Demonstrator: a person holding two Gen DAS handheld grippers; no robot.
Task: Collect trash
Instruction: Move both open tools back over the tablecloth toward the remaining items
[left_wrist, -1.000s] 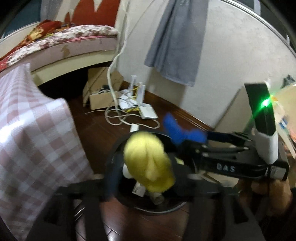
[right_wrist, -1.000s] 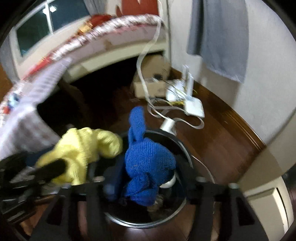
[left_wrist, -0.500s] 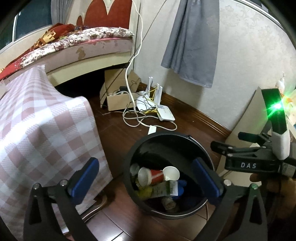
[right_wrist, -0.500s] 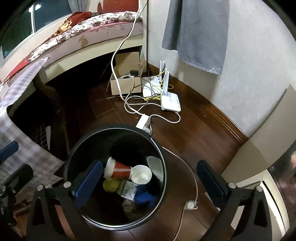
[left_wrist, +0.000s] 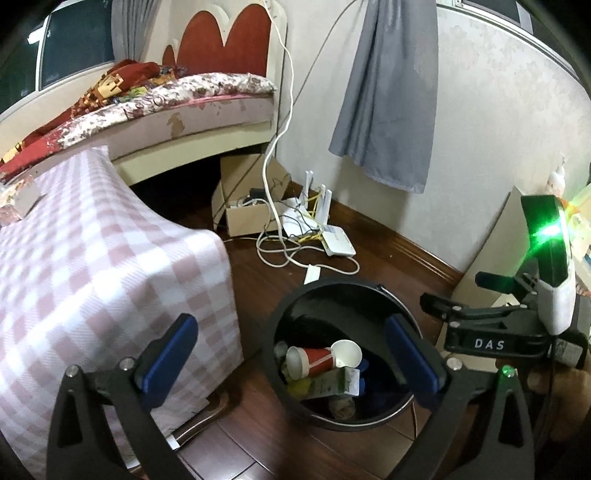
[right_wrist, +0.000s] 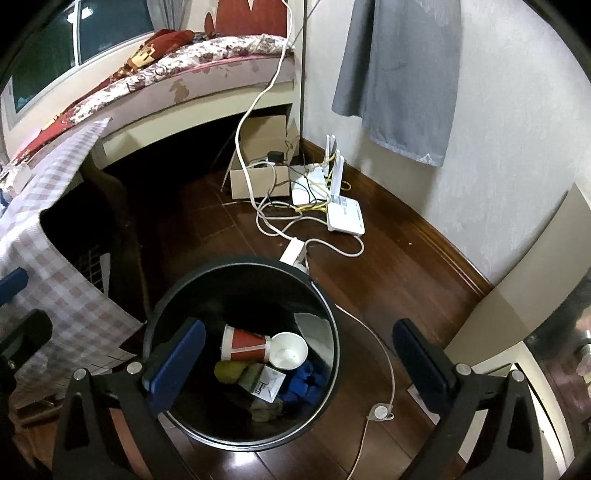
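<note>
Both my grippers hung over the bin (right_wrist: 240, 354) with nothing in them. My left gripper (left_wrist: 291, 354) had its blue pads spread wide, one over the checked cloth (left_wrist: 92, 266) and one at the bin's right rim. My right gripper (right_wrist: 299, 354) was spread wide too, its left pad over the bin's rim and its right pad over the dark wood floor (right_wrist: 388, 266). On both, the jaws had just been opening, and no thing was between them.

The trash was lying at the bottom of the bin: a red cup (right_wrist: 243, 345), a white cup (right_wrist: 288, 350) touching it, a carton (right_wrist: 264, 382) below them, a yellow cloth (right_wrist: 229, 371) on the left and a blue cloth (right_wrist: 304, 380) on the right. I judged that these two cloths were now safely dropped, so this part of the task was done.

What was left I could not tell well. On the floor near the bin I saw only a router (right_wrist: 345, 218), white cables (right_wrist: 273, 221) and a cardboard box (right_wrist: 258, 173), and these did not look like trash to me. Some small things lay on the cloth at the far left, but they were too blurred to name. If more trash stayed there, I would need to go back to that side for it.
</note>
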